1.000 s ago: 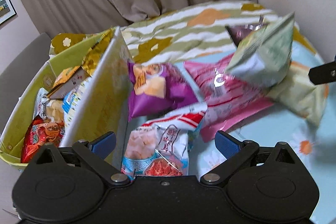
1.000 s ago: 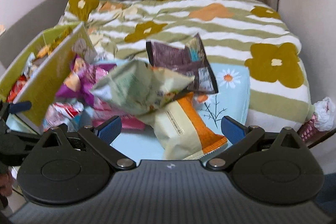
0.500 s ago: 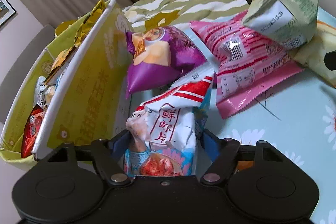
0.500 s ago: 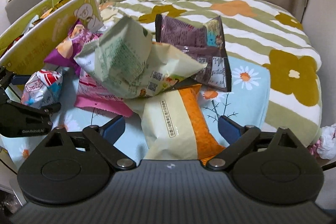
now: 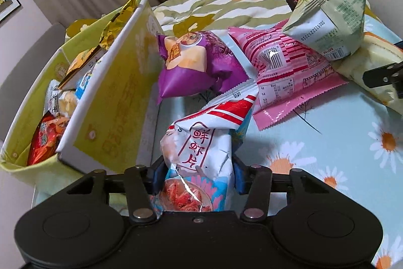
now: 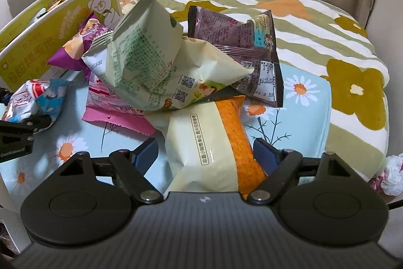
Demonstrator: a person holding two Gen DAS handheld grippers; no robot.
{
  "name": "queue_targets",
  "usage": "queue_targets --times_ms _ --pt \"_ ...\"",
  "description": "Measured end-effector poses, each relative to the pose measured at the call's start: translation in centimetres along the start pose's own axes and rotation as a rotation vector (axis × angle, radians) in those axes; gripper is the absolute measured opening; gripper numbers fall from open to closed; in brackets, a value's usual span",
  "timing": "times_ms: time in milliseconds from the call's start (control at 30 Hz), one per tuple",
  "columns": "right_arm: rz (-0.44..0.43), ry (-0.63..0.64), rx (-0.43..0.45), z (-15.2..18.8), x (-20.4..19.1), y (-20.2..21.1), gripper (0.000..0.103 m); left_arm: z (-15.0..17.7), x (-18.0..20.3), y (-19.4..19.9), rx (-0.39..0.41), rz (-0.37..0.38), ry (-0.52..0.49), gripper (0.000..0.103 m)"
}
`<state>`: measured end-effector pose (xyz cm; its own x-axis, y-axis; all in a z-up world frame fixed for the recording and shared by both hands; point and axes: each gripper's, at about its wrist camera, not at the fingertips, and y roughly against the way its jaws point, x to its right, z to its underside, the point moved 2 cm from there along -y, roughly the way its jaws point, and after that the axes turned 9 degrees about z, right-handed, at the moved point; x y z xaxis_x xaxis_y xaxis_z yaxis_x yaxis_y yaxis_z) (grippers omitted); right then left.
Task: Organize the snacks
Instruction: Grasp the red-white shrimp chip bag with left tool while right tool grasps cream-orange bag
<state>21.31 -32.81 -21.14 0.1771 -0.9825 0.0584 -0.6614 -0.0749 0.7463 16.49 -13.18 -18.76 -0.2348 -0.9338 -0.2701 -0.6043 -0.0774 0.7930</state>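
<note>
My left gripper (image 5: 197, 175) is shut on a white, red and blue shrimp-chip bag (image 5: 201, 143), which crumples between the blue pads beside the yellow-green box (image 5: 113, 97). The same bag shows at the left of the right wrist view (image 6: 32, 97). My right gripper (image 6: 205, 155) straddles the near end of a cream-and-orange bag (image 6: 214, 143). Its jaws are closing; the left pad still stands clear of the bag. On that bag rests a pale green bag (image 6: 151, 67).
A purple bag (image 5: 196, 64), a pink bag (image 5: 284, 75) and a dark brown bag (image 6: 239, 42) lie on the flowered blue cover (image 6: 309, 112). The box holds several snacks. A striped blanket (image 6: 289, 17) and curtains are behind, a wall to the right.
The left jaws closed onto the shrimp-chip bag. The pale green bag dropped onto the pile. The right gripper came down over the cream-and-orange bag and its jaws narrowed.
</note>
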Motion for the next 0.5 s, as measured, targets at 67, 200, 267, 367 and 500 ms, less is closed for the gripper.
queue_targets --times_ms 67,200,267,367,500 --pt "0.005 0.0 0.0 0.1 -0.1 -0.1 0.096 0.1 -0.1 0.2 0.003 0.002 0.003 0.055" --pt "0.017 -0.008 -0.002 0.5 -0.3 -0.3 0.089 0.5 -0.1 0.7 0.01 0.015 -0.002 0.055" --pt "0.02 -0.017 -0.008 0.6 -0.3 -0.1 0.082 0.6 0.1 1.2 0.019 0.02 -0.005 0.055" --pt "0.038 -0.035 -0.013 1.0 -0.3 0.4 0.079 0.6 0.2 2.0 0.038 0.03 -0.008 0.055" --pt "0.051 -0.051 -0.025 1.8 -0.3 1.4 0.078 0.3 0.2 3.1 0.066 0.04 -0.01 0.055"
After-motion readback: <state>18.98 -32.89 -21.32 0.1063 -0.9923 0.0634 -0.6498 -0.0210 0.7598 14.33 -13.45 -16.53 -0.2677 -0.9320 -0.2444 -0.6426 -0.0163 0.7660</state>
